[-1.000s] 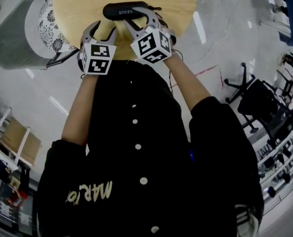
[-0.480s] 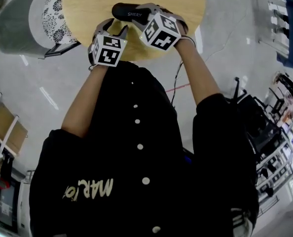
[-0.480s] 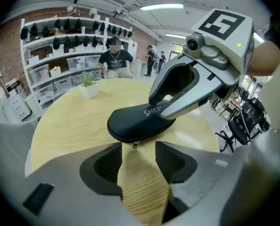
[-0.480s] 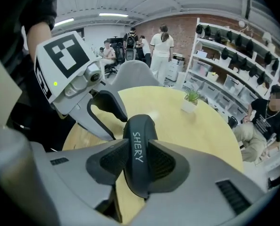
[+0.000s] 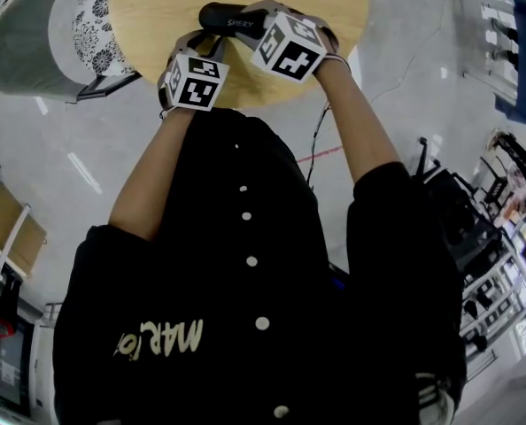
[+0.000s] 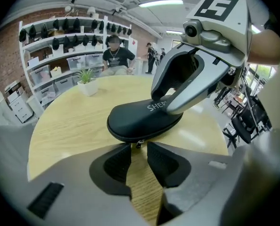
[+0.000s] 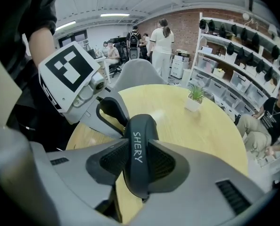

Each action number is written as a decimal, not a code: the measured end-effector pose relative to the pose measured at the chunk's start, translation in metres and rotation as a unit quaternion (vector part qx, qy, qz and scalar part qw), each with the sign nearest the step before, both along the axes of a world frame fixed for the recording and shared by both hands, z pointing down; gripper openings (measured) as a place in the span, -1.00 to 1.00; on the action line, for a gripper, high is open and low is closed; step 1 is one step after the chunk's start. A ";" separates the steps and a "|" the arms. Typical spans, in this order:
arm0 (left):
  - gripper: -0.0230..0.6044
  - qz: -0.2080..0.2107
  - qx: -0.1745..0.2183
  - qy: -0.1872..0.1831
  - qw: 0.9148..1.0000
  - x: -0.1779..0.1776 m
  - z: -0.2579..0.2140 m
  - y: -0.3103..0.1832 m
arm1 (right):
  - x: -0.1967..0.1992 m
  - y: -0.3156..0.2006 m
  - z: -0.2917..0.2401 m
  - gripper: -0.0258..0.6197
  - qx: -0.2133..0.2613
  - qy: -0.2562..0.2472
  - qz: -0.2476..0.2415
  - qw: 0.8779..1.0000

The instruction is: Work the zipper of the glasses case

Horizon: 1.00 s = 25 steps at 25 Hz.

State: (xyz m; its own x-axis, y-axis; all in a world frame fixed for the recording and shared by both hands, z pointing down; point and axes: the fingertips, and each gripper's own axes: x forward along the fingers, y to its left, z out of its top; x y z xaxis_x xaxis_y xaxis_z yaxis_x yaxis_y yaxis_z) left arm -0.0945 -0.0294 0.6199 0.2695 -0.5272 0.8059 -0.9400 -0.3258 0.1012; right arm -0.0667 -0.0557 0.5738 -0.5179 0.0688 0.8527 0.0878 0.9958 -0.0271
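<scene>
A black glasses case (image 5: 230,20) printed SHERY lies on the round wooden table (image 5: 157,7). My right gripper (image 7: 138,157) straddles the case (image 7: 141,126) across its width. Its pads touch both sides and the jaws are closing on it. In the left gripper view the case (image 6: 140,119) lies just ahead, with its small metal zipper pull (image 6: 139,144) at the near end. My left gripper (image 6: 139,147) has the pull between its tips. Its jaws are closing, with a gap still showing on each side of the pull. In the head view the left gripper (image 5: 203,42) sits left of the right gripper (image 5: 256,18).
A small potted plant (image 6: 87,81) stands on the far side of the table. A grey chair with a patterned cushion (image 5: 95,25) is at the table's left. People and shelves with bins fill the background. The table's edge runs close under both grippers.
My left gripper has moved in to the case's near end and its jaws have narrowed. The right gripper has stayed over the case.
</scene>
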 end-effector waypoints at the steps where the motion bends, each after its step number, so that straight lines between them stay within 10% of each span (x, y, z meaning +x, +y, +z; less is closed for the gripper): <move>1: -0.60 0.000 -0.003 -0.002 1.000 -0.001 0.000 0.000 | 0.000 0.000 0.000 -0.52 0.002 0.000 0.000 1.000; 3: -0.83 0.005 -0.006 -0.004 1.000 -0.001 -0.001 0.000 | 0.000 0.000 0.000 -0.51 0.002 0.000 0.000 1.000; 25: -0.91 0.087 -0.004 -0.047 0.995 -0.006 -0.010 0.012 | 0.000 0.002 -0.001 -0.52 0.019 0.012 0.004 1.000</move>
